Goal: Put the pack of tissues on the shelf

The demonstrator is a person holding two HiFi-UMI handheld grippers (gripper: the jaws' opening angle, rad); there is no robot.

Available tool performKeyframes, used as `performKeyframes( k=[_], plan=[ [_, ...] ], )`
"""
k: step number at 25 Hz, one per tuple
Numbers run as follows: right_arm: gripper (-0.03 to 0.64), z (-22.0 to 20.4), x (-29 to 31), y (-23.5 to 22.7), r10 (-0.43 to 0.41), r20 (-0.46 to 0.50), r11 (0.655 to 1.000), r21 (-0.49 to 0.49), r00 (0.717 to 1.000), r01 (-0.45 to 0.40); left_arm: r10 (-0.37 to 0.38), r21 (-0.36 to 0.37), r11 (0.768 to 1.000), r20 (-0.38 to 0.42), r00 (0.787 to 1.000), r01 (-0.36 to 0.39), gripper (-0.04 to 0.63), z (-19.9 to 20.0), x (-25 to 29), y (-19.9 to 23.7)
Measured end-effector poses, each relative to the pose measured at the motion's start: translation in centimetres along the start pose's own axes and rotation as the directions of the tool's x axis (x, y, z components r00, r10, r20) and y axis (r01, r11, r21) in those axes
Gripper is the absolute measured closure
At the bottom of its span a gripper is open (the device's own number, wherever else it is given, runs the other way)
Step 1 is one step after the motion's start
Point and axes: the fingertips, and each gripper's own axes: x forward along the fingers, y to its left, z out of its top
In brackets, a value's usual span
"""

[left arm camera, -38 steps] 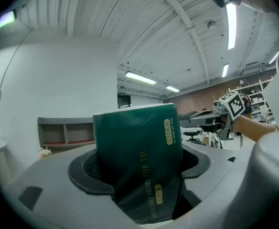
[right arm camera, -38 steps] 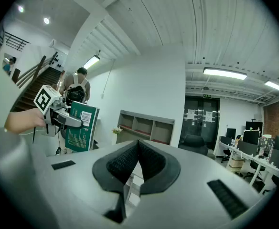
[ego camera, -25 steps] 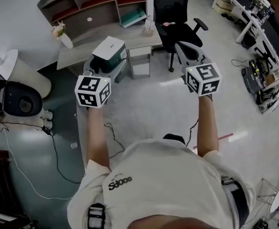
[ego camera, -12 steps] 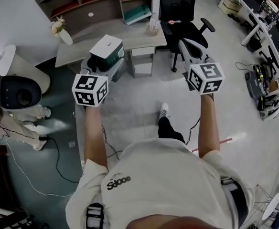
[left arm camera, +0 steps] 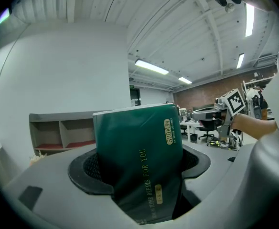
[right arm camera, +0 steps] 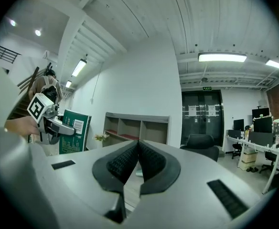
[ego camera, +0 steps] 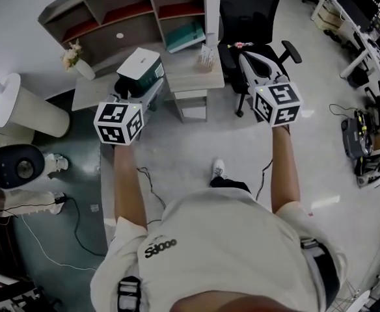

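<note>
The pack of tissues (ego camera: 140,66) is a dark green packet with a white top, and my left gripper (ego camera: 134,87) is shut on it, carrying it upright in front of me. Seen from the left gripper view, the pack of tissues (left arm camera: 139,156) fills the space between the jaws. My right gripper (ego camera: 247,60) is shut and empty, held level at the right; its pads (right arm camera: 130,162) meet in the right gripper view. The shelf (ego camera: 115,19) is a grey unit with red-floored compartments against the wall ahead. The same shelf (right arm camera: 135,128) lies beyond the shut jaws.
A grey desk (ego camera: 191,77) with a flower vase (ego camera: 73,56) stands before the shelf. A black office chair (ego camera: 255,28) is right of it. A white round stand (ego camera: 22,106) and a dark machine (ego camera: 15,168) are at the left, with cables on the floor.
The person has walked forward, carrying both grippers along. Shelf and desk have come nearer and shifted in the head view. The grip on the pack is unchanged.
</note>
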Motion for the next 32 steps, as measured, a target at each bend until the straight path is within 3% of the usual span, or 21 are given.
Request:
performKeyframes(
  k=[5, 14, 22, 32],
  plan=[
    [0.611, -0.5, 4.1, -5.7, 0.034, -0.011, 0.999, -0.003, 0.999, -0.034, 0.025, -0.007, 1.0, 0.0, 1.0, -0.025, 0.206, 1.7, 6.6, 0.7],
    [0.611, -3.8, 9.0, -12.3, 0.06, -0.041, 0.997, 0.05, 0.997, -0.058, 0.04, -0.033, 0.999, -0.049, 0.998, -0.042, 0.206, 0.8, 15.0, 1.3],
    [0.611, -5.5, 13.2, -15.4, 0.078, -0.063, 0.995, 0.067, 0.995, -0.073, 0.061, -0.044, 0.997, -0.082, 0.995, -0.064, 0.206, 0.1, 20.0, 3.8],
    [0.611, -5.5, 18.9, -17.5, 0.052, -0.059, 0.997, 0.059, 0.997, -0.049, 0.038, -0.047, 0.998, -0.056, 0.998, -0.04, 0.205, 0.6, 25.9, 8.4]
  ],
)
